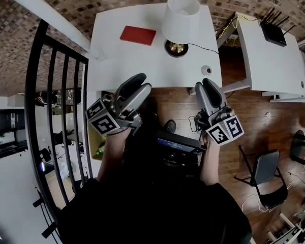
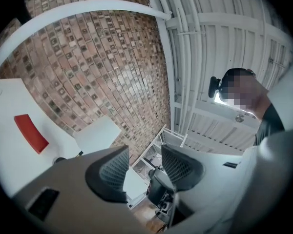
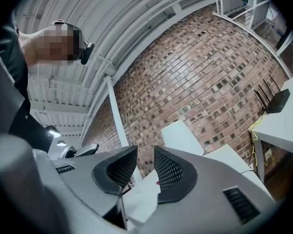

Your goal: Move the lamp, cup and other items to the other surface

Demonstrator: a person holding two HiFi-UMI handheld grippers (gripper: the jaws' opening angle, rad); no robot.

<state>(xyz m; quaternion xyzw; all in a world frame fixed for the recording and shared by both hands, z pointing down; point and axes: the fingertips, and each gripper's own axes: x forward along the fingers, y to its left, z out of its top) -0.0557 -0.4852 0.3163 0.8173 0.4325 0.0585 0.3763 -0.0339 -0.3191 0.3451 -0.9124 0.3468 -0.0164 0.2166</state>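
At the near edge of the table (image 1: 142,67) both tools hang empty: the left gripper (image 1: 144,83) and the right gripper (image 1: 207,84) each have their jaws apart with nothing between them. The lamp (image 1: 182,11) stands at the table's far side, a red pad (image 1: 138,35) lies to its left, and a small round thing (image 1: 207,70), perhaps the cup, sits just ahead of the right gripper. I'd judge this the approach. Next comes reaching in, closing on one item and carrying it to the side table (image 1: 274,65).
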